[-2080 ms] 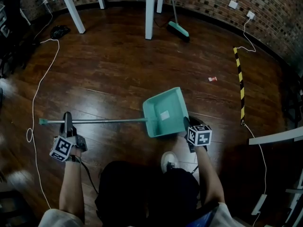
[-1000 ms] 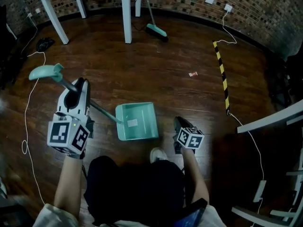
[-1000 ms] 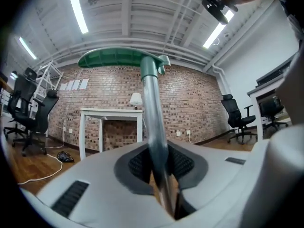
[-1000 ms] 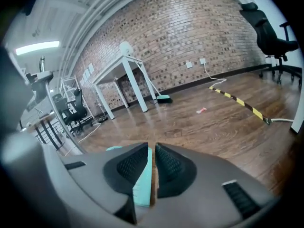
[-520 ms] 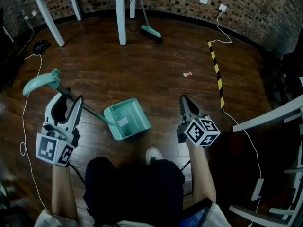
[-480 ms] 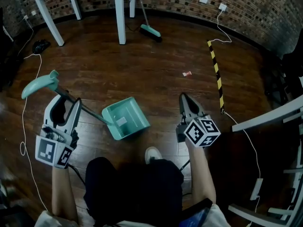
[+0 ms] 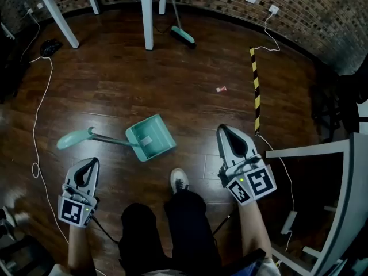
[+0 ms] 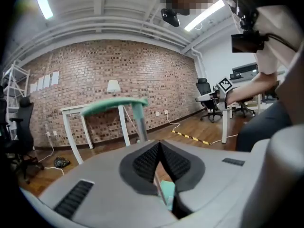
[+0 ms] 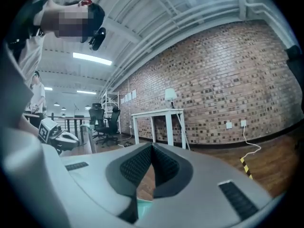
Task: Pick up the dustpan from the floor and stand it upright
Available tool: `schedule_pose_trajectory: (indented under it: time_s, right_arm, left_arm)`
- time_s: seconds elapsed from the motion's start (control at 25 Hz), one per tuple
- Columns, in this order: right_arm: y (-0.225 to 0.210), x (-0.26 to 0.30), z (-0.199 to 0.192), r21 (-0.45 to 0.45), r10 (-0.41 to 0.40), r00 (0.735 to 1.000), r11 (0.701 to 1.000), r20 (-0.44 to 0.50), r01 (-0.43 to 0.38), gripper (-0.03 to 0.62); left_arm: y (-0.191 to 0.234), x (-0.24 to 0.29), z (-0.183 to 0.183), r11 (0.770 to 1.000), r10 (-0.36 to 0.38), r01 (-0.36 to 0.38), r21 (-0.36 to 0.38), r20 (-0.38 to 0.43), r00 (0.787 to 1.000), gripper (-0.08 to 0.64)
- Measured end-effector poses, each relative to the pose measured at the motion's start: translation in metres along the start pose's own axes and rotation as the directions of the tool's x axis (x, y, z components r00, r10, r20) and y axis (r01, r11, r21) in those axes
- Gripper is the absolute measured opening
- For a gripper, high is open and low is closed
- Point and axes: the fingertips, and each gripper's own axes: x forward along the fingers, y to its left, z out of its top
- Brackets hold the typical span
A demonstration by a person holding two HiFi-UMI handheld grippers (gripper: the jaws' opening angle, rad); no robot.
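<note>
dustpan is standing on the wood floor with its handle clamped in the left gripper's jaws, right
No. The dustpan stands on the wood floor, but its handle is not clamped. The left gripper view shows the jaws of the left gripper shut on nothing, with the handle upright and free beyond them.

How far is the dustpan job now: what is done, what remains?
Done, it seems: the dustpan stands on the floor, handle upright. In hand: nothing; the left gripper and right gripper are shut, empty and apart from it. Left: nothing that I see.
</note>
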Motion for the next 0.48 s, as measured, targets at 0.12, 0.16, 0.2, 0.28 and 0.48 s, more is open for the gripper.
schedule_pose_trajectory:
  time_s: [0.12,0.16,0.2,0.28,0.48]
  right_arm:
    - [0.014,0.008,0.053,-0.025,0.059,0.998,0.998,-0.037,-0.060,-0.020]
    - [0.017,0.008,0.073,-0.026,0.071,0.997,0.997,-0.043,-0.072,-0.020]
    - [0.020,0.007,0.094,-0.030,0.078,0.996,0.996,-0.051,-0.080,-0.020]
    - [0.027,0.002,0.132,-0.053,0.084,0.994,0.995,-0.076,-0.088,-0.021]
    - [0.052,-0.018,0.215,-0.025,0.088,0.993,0.996,-0.079,-0.090,-0.020]
  left_arm:
    - [-0.001,-0.016,0.042,0.998,-0.046,0.044,-0.050,-0.049,0.998,0.002]
    - [-0.002,-0.021,0.058,0.996,-0.065,0.060,-0.064,-0.070,0.995,0.002]
    - [-0.002,-0.025,0.075,0.994,-0.083,0.076,-0.083,-0.087,0.993,0.000]
    - [0.002,-0.034,0.115,0.989,-0.101,0.092,-0.113,-0.083,0.991,0.000]
    - [0.029,-0.065,0.234,0.994,-0.049,0.057,-0.096,0.079,0.996,-0.002]
